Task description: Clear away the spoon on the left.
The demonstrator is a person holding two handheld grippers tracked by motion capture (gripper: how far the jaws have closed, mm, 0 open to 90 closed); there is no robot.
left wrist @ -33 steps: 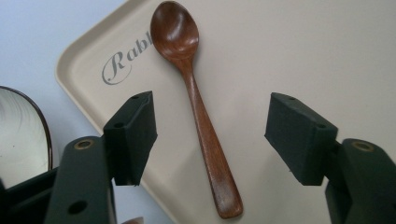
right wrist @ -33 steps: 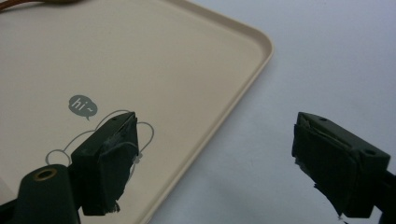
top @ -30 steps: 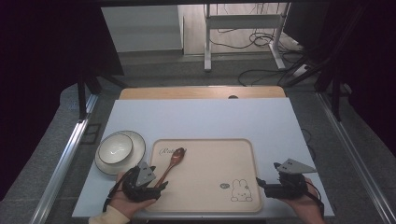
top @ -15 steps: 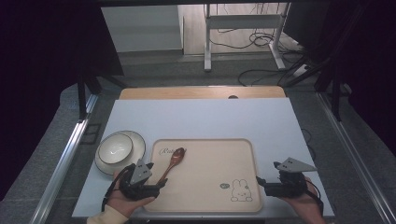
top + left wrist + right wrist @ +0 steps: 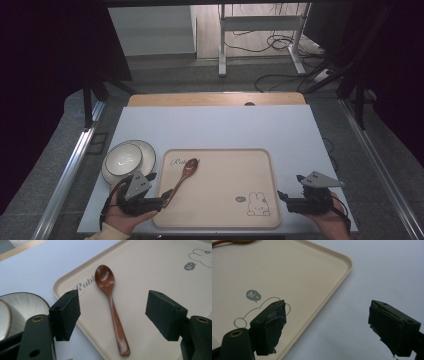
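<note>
We noted the brown wooden spoon (image 5: 111, 305) on the beige plastic tray (image 5: 225, 200), handle end nearest our wide-open left gripper (image 5: 113, 315), long axis running between its jaws; right gripper (image 5: 327, 325) likewise wide, empty.

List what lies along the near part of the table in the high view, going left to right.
bowl → left gripper → wooden spoon → rabbit drawing on the tray → right gripper

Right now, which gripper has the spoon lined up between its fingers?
The left gripper: the wooden spoon lies between its open fingers. The right gripper straddles the tray's edge instead.
</note>
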